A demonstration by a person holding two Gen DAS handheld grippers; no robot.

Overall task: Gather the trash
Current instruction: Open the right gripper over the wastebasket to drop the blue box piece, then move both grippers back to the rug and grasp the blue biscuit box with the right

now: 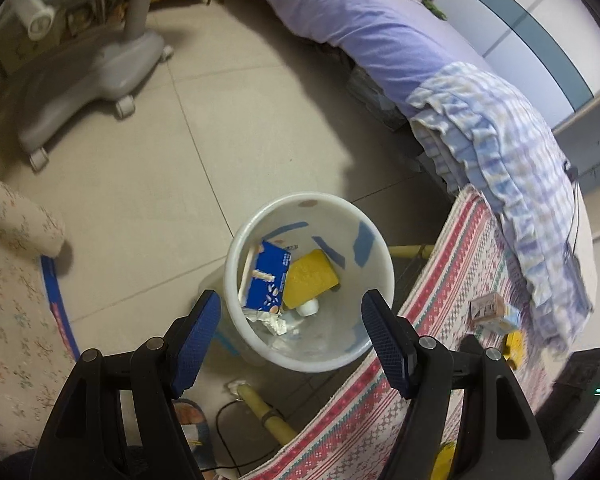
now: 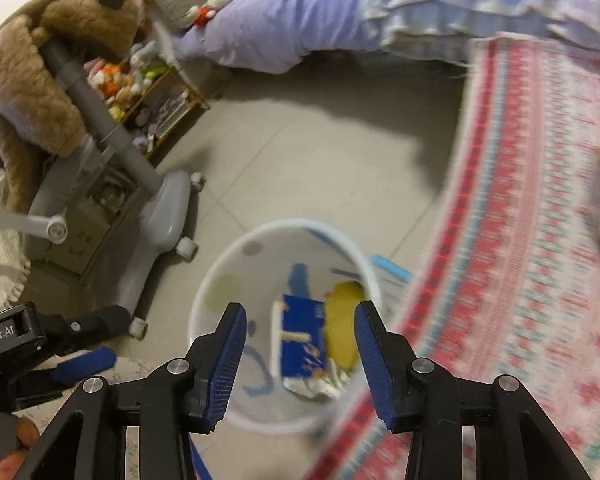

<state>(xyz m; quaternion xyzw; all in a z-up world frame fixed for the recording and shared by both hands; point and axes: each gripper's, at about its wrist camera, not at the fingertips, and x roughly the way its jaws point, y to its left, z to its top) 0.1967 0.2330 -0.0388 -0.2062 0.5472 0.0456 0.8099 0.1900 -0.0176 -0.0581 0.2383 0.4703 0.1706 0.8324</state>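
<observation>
Trash already fills your bin (image 1: 236, 264); both grippers (image 1: 292, 332) (image 2: 300, 356) hang empty, jaws spread; small cartons (image 1: 494, 314) remain on the cloth (image 1: 440, 280).

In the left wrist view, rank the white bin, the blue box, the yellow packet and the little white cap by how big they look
1. white bin
2. blue box
3. yellow packet, close to the box, so unsure
4. white cap
</observation>
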